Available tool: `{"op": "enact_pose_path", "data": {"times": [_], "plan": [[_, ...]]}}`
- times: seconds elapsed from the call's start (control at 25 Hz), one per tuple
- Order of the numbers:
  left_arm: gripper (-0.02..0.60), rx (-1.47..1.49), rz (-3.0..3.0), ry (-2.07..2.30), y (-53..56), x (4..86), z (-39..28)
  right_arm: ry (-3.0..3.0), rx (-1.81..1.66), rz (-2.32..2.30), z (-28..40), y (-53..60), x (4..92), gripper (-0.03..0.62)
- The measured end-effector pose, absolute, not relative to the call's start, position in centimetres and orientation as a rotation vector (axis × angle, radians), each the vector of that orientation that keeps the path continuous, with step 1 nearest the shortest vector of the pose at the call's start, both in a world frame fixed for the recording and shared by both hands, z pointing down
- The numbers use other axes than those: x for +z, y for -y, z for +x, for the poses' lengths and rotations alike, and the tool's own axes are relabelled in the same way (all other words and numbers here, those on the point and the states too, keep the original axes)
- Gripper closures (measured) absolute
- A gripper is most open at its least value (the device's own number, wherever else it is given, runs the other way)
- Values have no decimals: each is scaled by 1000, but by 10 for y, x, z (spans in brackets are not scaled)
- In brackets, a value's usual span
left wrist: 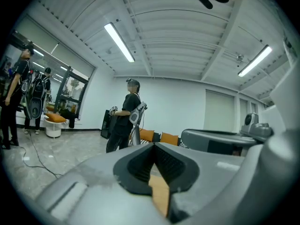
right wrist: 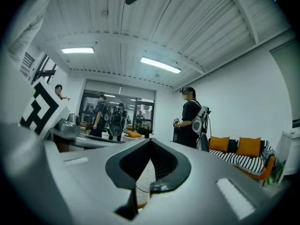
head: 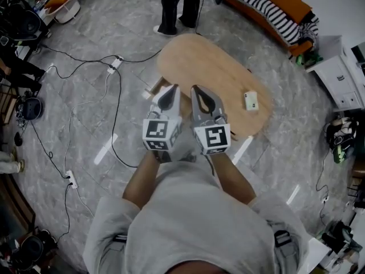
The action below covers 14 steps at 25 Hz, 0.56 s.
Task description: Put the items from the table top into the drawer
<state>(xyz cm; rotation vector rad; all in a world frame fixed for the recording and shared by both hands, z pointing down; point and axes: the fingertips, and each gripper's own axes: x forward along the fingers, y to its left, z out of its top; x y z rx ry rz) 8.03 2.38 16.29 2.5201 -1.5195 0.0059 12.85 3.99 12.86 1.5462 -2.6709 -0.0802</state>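
A small white boxy item (head: 250,100) lies near the right end of the oval wooden table (head: 199,61). At the table's left edge a wooden part (head: 154,88) sticks out; whether it is the drawer I cannot tell. My left gripper (head: 169,90) and right gripper (head: 199,90) are held side by side over the table's near edge, pointing level across it, well left of the white item. In the left gripper view the left gripper (left wrist: 153,145) has its tips together with nothing between them. The right gripper (right wrist: 150,140) is shut and empty too.
A person (head: 179,4) stands just beyond the table's far end. Cables and a power strip (head: 116,63) run over the marble floor at left. A striped sofa with orange cushions (head: 268,4) and a white cabinet (head: 339,79) stand at right. More people (right wrist: 101,116) stand farther off.
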Motion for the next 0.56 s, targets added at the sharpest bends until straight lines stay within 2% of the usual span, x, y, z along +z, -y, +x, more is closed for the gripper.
{"op": "enact_pose_path", "data": {"times": [0.56], "plan": [[561,29,2513,1573,-25,166,49,2720,-87,1497,97,-38,132,588]]}}
